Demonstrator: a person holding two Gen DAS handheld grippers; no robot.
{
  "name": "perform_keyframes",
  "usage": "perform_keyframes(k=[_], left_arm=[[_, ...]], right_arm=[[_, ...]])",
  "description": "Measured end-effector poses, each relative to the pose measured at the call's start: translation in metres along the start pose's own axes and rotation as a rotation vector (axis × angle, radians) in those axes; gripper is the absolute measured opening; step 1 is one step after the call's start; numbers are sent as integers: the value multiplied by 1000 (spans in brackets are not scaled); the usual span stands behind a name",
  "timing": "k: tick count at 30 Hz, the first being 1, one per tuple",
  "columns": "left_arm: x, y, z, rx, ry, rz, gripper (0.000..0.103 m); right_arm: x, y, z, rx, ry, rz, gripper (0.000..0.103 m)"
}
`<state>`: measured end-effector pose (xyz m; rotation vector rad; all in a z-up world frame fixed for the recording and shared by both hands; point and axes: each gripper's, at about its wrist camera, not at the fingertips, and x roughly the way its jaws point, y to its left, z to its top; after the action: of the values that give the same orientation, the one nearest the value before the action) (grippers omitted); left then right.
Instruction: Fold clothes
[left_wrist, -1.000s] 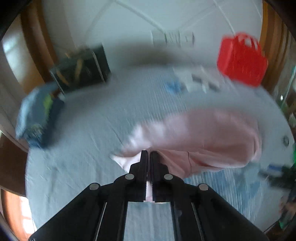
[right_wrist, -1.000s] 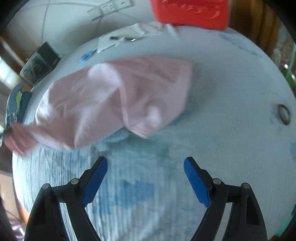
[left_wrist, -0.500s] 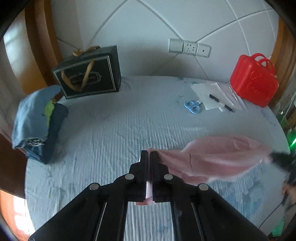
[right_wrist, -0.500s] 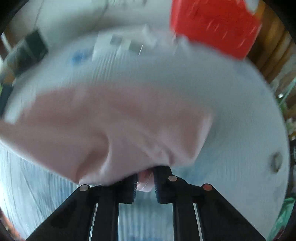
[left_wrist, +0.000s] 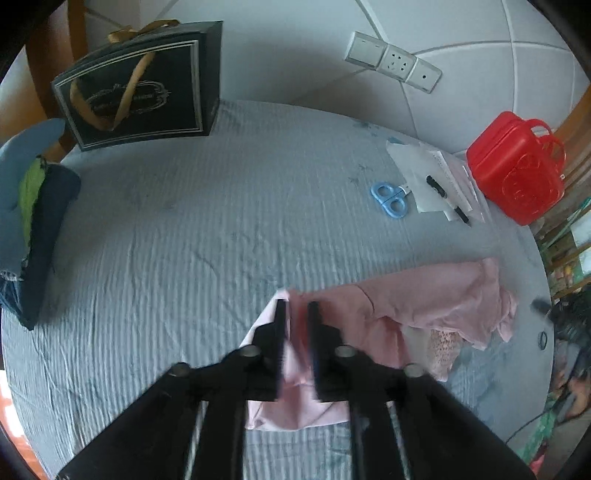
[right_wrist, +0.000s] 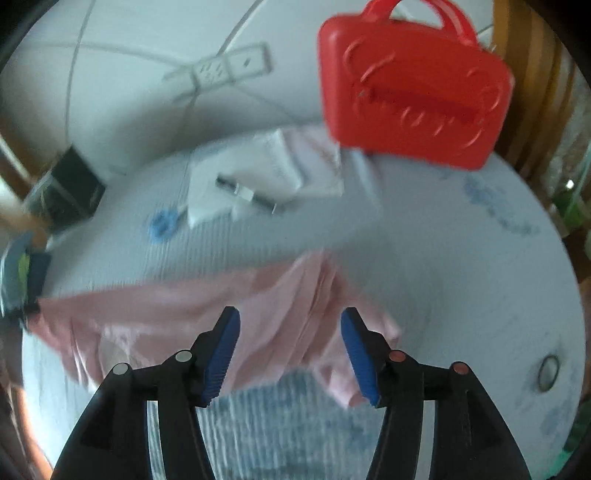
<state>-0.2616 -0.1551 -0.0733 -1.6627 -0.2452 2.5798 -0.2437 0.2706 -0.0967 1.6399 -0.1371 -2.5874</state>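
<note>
A pink garment (left_wrist: 424, 302) lies stretched out on the blue-grey bedspread (left_wrist: 221, 229). In the left wrist view my left gripper (left_wrist: 295, 314) has its jaws a narrow gap apart, with the garment's left corner lying between and under the fingers. In the right wrist view the same pink garment (right_wrist: 192, 314) lies crumpled across the bed, and my right gripper (right_wrist: 290, 325) is wide open just above its right end, holding nothing.
A black gift bag (left_wrist: 136, 85) stands at the back left. A stack of blue clothes (left_wrist: 33, 206) sits at the left edge. Blue scissors (left_wrist: 389, 199), papers with a pen (left_wrist: 436, 184) and a red plastic case (left_wrist: 517, 166) lie at the back right.
Both grippers carried the pink garment stretched between them, then lowered it. The right gripper has opened and let go. The left jaws have parted slightly.
</note>
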Motion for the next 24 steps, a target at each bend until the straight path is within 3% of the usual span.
perform_keyframes(k=[2, 4, 7, 15, 19, 21, 22, 24], left_arm=[[0, 5, -2, -2, -4, 11, 80], [0, 10, -5, -5, -9, 21, 87], [1, 18, -9, -8, -14, 36, 87], [39, 3, -16, -14, 51, -33, 87], [58, -11, -19, -5, 74, -67, 87], [73, -21, -17, 31, 85, -31, 87], [83, -24, -15, 49, 104, -6, 84], [97, -25, -12, 55, 144, 7, 40]], right_arm=[[12, 8, -19, -23, 49, 8, 57], [24, 17, -37, -43, 90, 21, 57], [38, 27, -55, -60, 121, 36, 57], [49, 54, -65, -103, 144, 72, 57], [68, 74, -66, -197, 154, 26, 57], [77, 82, -69, -245, 157, -3, 59], [82, 84, -70, -265, 161, -13, 60], [92, 88, -69, -297, 149, -55, 60]])
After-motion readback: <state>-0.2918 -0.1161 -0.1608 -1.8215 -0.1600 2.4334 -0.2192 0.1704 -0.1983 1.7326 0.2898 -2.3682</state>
